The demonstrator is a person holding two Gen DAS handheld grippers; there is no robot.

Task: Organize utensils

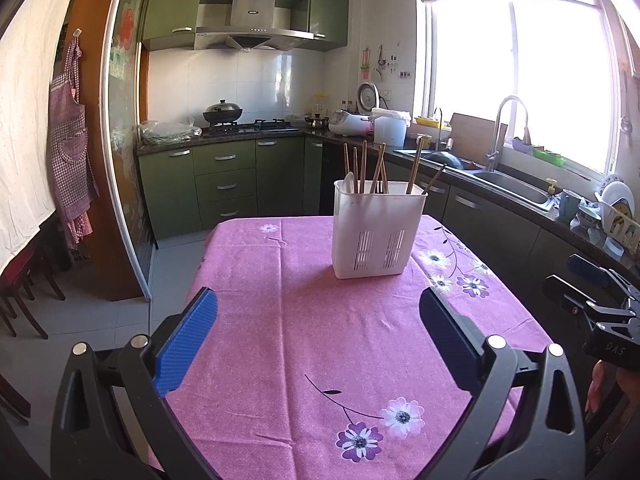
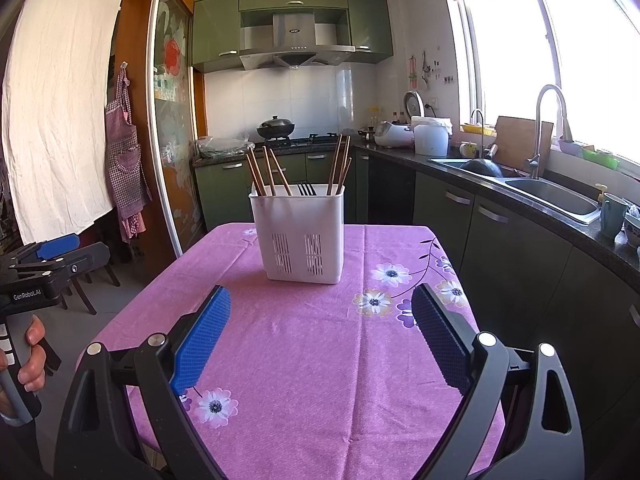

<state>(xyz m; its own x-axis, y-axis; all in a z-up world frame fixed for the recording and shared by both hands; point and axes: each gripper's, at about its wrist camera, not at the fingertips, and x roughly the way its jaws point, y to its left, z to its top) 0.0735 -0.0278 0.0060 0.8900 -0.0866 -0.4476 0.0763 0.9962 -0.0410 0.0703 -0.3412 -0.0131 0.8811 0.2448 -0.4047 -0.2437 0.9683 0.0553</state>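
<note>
1. The white slotted plastic holder [image 1: 378, 229] stands ahead of my spread jaws, holding wooden chopsticks [image 1: 376, 168]; its insides are hidden.
2. My left gripper [image 1: 316, 340] and right gripper [image 2: 320, 336] gape wide, holding nothing.
3. Both hang above the pink floral tablecloth [image 1: 320, 360].

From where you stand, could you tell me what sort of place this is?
A home kitchen, most likely: a range hood above a gas stove, a sink under the window, and green cabinets.

Matt white plastic holder [image 1: 379, 229], wooden chopsticks [image 1: 377, 168], pink cloth tablecloth [image 1: 320, 340]
</note>
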